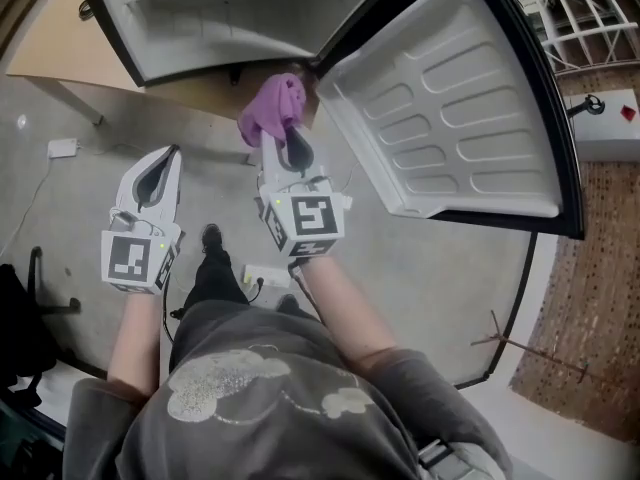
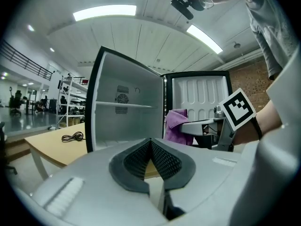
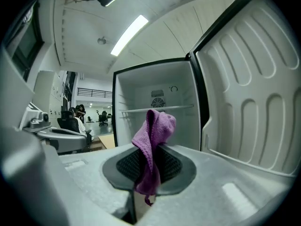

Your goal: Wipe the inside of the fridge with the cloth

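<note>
A small fridge [image 1: 200, 18] stands open ahead, its white inside bare apart from one wire shelf [image 3: 157, 110]. Its door [image 1: 450, 118] is swung wide to the right. My right gripper [image 1: 283, 133] is shut on a purple cloth [image 1: 272, 106], which bunches up above the jaws just short of the fridge opening; the cloth [image 3: 151, 149] hangs between the pads in the right gripper view. My left gripper [image 1: 165, 161] is held lower and to the left, shut with nothing in it. The cloth [image 2: 176, 125] also shows in the left gripper view.
A wooden tabletop [image 1: 60, 38] lies left of the fridge, with a coiled cable [image 2: 71, 137] on it. On the grey floor sit a white adapter [image 1: 62, 148] and a power strip [image 1: 262, 276] near the person's feet. A brick-patterned floor strip [image 1: 600, 298] runs along the right.
</note>
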Demonstrator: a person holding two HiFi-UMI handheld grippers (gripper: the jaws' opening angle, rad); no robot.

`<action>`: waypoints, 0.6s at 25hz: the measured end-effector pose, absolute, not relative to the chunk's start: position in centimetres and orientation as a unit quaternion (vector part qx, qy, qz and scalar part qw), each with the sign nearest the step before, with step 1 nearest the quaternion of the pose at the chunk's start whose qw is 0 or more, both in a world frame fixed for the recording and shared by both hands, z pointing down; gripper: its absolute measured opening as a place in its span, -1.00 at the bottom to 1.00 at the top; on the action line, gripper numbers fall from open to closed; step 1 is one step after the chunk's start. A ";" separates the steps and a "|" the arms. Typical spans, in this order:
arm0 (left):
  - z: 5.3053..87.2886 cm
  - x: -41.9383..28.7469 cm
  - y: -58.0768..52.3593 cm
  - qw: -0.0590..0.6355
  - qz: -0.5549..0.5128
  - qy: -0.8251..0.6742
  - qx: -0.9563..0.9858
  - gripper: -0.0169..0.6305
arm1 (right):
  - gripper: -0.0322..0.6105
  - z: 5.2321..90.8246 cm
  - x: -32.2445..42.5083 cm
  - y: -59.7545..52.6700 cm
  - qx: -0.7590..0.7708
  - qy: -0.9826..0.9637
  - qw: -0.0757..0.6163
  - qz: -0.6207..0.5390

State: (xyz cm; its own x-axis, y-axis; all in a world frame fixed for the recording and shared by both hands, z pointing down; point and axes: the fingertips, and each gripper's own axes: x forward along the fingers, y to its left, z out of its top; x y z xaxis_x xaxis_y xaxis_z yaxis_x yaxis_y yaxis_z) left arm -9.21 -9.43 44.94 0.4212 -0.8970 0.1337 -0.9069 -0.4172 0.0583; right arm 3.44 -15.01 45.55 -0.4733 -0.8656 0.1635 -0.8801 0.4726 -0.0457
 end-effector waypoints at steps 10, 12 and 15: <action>41.4 1.5 0.6 0.001 0.046 -0.571 0.820 -0.89 | -0.77 43.4 11.4 -2.8 0.397 -0.917 0.023 0.032; 41.0 2.8 3.2 -0.004 0.046 -0.588 0.808 -0.89 | -0.77 43.1 12.8 0.2 0.366 -0.930 0.019 0.025; 39.9 4.4 7.2 -0.020 0.049 -0.610 0.791 -0.89 | -0.77 42.4 14.6 3.9 0.329 -0.944 0.019 0.011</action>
